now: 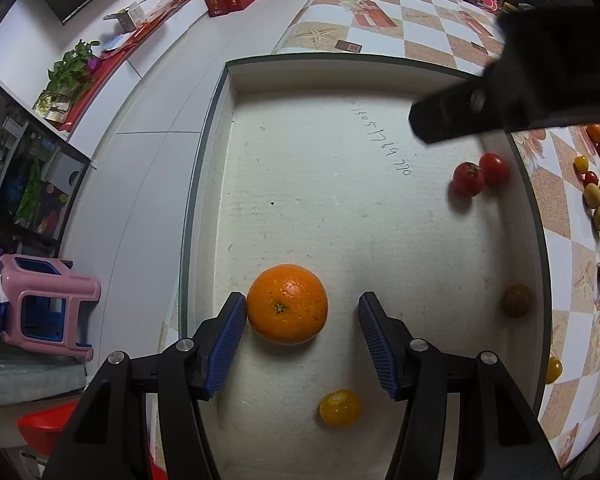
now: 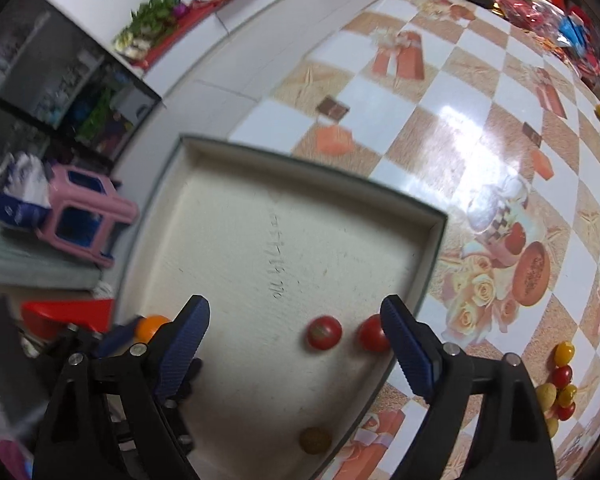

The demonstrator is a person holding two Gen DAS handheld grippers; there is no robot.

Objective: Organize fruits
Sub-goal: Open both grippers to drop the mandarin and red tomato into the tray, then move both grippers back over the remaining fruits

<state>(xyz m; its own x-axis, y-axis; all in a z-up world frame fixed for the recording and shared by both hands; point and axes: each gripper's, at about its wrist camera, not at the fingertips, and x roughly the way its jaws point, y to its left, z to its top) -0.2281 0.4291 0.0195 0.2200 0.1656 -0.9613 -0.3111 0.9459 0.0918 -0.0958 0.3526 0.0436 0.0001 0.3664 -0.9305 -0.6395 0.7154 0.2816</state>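
A: Blue pads of the left gripper (image 1: 302, 320) sit nearest, spread wide. The orange (image 1: 287, 309) lies between them, touching the left pad, clear of the right. Nothing held.

B: Where in the tray (image 1: 204, 184)?

A: Near the tray's left wall, toward its near edge. A yellow cherry tomato (image 1: 340, 408) lies closer still; a brownish fruit (image 1: 518, 300) and two red tomatoes (image 1: 480, 172) sit by the right wall.

B: Right gripper (image 2: 296, 344)?

A: Also wide open, empty, hanging over the red tomatoes at the tray's right wall.

B: Step in hand?

A: Judged: the orange looks just set down or about to be gripped; I cannot tell which. More small fruit (image 2: 562, 384) waits on the tabletop (image 2: 440, 128) beyond the right wall.

B: Room?

A: Tray centre and far half are open. The left wall crowds the orange, so any closing should come from the right pad.
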